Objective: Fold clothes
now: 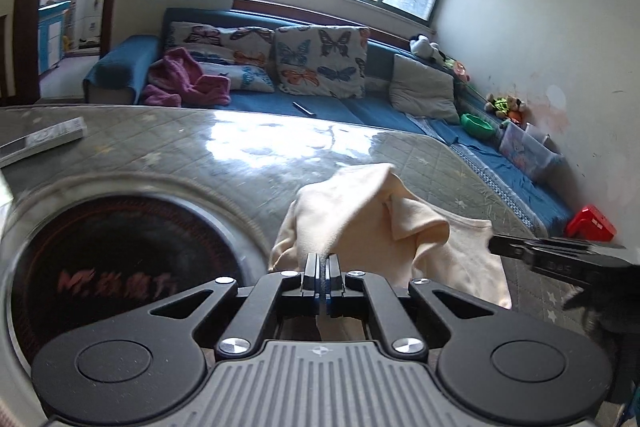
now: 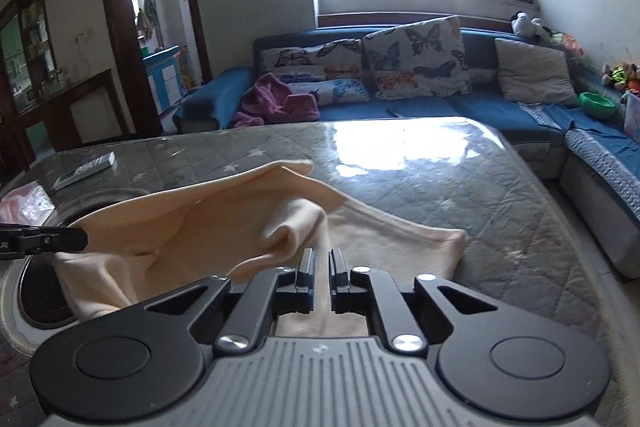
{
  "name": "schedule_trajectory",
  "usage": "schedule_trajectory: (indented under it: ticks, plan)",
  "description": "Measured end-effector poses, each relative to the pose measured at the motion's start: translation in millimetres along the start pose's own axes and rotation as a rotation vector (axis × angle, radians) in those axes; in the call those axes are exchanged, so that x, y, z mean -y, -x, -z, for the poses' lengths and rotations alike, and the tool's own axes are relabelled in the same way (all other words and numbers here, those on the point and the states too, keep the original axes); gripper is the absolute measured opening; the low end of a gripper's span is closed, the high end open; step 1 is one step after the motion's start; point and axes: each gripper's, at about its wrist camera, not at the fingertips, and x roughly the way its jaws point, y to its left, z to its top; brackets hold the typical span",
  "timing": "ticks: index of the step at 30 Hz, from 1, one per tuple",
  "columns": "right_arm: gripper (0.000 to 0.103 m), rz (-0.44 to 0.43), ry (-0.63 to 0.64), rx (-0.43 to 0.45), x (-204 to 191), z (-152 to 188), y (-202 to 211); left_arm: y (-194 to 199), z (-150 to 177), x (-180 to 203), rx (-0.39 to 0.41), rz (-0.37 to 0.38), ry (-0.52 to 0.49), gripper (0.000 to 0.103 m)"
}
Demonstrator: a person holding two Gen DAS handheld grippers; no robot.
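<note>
A cream-coloured garment (image 1: 372, 211) lies bunched on the glass-topped table (image 1: 192, 143); it also shows in the right wrist view (image 2: 208, 223). My left gripper (image 1: 322, 259) is shut on an edge of the garment and lifts it. It shows from the side at the left of the right wrist view (image 2: 80, 238). My right gripper (image 2: 321, 255) has a narrow gap between its fingers, with cloth running through that gap, and it shows from the side in the left wrist view (image 1: 494, 245), at the garment's right edge.
A round induction cooktop (image 1: 120, 267) is set into the table at the left. A remote control (image 2: 86, 169) lies on the far left of the table. A blue sofa (image 2: 440, 99) with butterfly cushions and a purple garment (image 1: 184, 79) stands behind the table.
</note>
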Motion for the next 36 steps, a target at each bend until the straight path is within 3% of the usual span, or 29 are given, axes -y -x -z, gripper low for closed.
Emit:
schedule_trajectory:
  ticks: [4, 11, 12, 14, 15, 21, 28, 36]
  plan:
    - [0.02, -0.044, 0.009, -0.038, -14, 1, -23, 18, 14, -5, 0.0, -0.009, 0.024, 0.002]
    - [0.021, -0.029, 0.014, -0.076, -30, 4, -63, 37, 36, -22, -0.018, -0.026, 0.086, 0.002]
    - [0.019, -0.029, 0.018, -0.078, -32, 5, -66, 39, 39, -24, -0.019, -0.029, 0.093, 0.002]
    - [0.004, -0.042, 0.018, -0.073, -34, 6, -65, 45, 45, -29, -0.026, -0.04, 0.105, 0.002]
    - [0.003, -0.048, 0.017, -0.068, -34, 7, -64, 48, 48, -31, -0.03, -0.046, 0.111, 0.002]
    - [0.002, 0.005, 0.045, 0.023, -21, 3, -17, 65, 64, -42, -0.045, -0.066, 0.139, 0.002]
    - [0.002, 0.131, 0.013, 0.091, 26, 10, 56, 84, 83, -46, -0.07, -0.064, 0.152, 0.002]
    - [0.002, 0.296, -0.106, 0.045, 91, 61, 100, 100, 110, -37, -0.139, -0.043, 0.132, 0.002]
